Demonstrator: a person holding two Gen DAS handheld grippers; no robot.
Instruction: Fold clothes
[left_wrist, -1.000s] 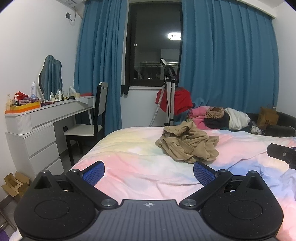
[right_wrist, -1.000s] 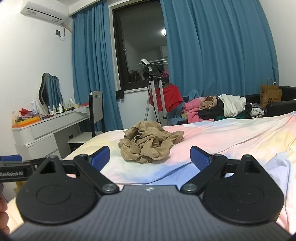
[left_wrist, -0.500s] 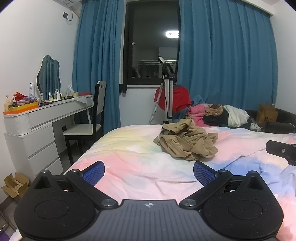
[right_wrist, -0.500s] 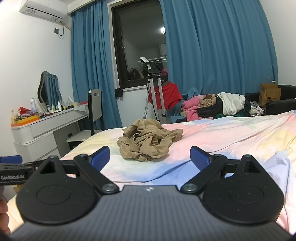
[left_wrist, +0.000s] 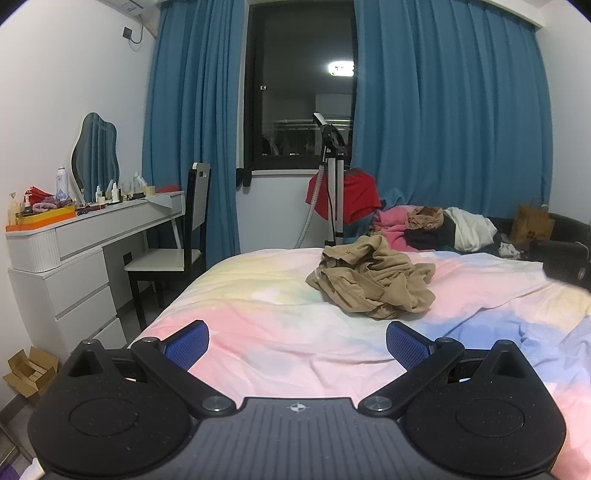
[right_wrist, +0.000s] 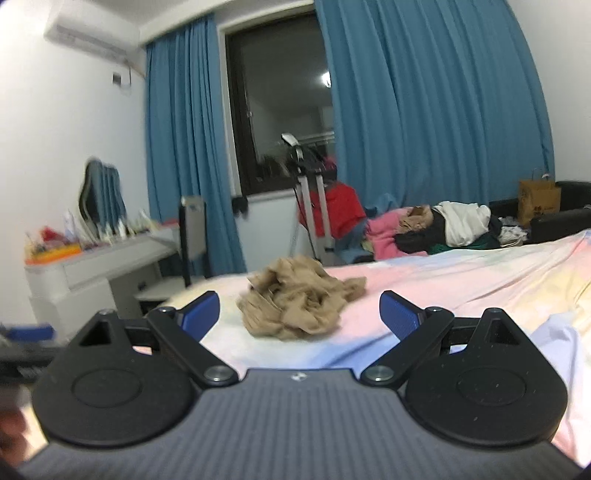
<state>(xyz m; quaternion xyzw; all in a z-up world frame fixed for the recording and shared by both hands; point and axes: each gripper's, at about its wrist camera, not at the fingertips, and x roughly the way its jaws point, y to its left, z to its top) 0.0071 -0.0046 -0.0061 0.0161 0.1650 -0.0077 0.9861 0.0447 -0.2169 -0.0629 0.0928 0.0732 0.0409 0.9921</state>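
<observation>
**Q:** What do you see, and what has just changed?

**A:** I am steering two claws over a bed with a pastel quilt. A crumpled tan garment lies in a heap at mid-frame, a little right of center in the left view. In the right view the garment sits at the center, straight ahead between the two fingers. Over the last second it has grown larger in both views, so I am closing in on it. The right view is now blurred, which tells me that claw is moving fast.

**Q:** Are the claws holding anything?

**A:** No. The left claw has its blue pads spread wide with only quilt between them. The right claw is spread just as wide and empty. Neither touches the garment yet.

**Q:** What does that mean for the folding?

**A:** I judge it has not begun. The garment is still a wad, so I must first take hold of it and spread it flat. More clothes wait in a pile at the right, past the far edge of the bed.
</observation>
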